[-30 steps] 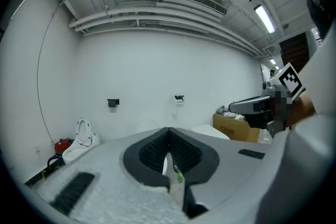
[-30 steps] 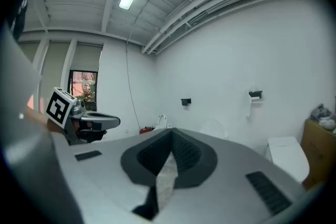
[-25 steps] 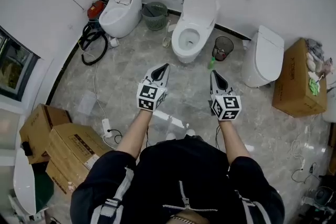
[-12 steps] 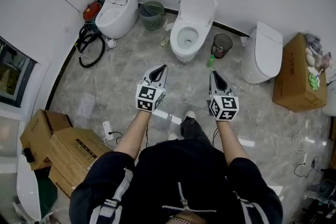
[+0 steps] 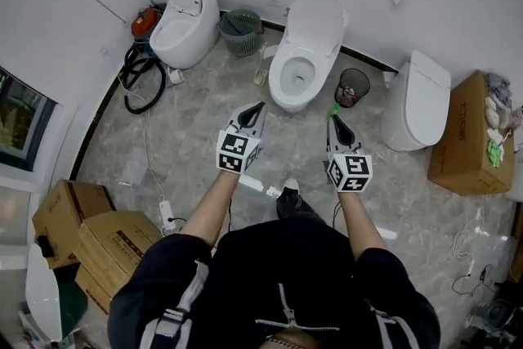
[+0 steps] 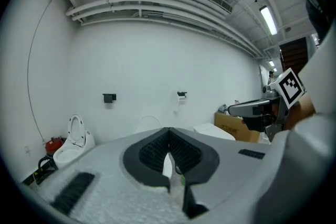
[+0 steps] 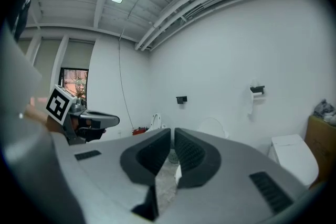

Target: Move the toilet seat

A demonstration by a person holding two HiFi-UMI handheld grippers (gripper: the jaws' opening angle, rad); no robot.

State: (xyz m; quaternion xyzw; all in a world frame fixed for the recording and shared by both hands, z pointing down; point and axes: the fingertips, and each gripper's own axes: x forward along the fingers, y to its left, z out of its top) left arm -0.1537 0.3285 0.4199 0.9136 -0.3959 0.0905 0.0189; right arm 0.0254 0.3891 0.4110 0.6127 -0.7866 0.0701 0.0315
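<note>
The middle toilet (image 5: 302, 53) stands against the far wall with its white seat and lid (image 5: 315, 16) raised over the open bowl. Both grippers hover above the floor in front of it, apart from it. My left gripper (image 5: 260, 105) points at the bowl's left side, its jaws shut with nothing in them (image 6: 168, 131). My right gripper (image 5: 333, 117) is level with it to the right; its jaws are opening, with a narrow slit and nothing between them (image 7: 172, 134). The raised lid (image 7: 212, 126) shows just beyond the right jaws.
A second toilet (image 5: 186, 16) with its seat up stands at the back left, beside a green basket (image 5: 240, 24) and a coiled hose (image 5: 139, 69). A black bin (image 5: 352, 86) and a closed toilet (image 5: 417, 102) are on the right. Cardboard boxes (image 5: 466, 135) (image 5: 106, 233) flank the floor.
The person has stepped toward the middle toilet, and a foot now shows under the grippers. Both grippers keep their side-by-side pose, slightly nearer the bowl.
</note>
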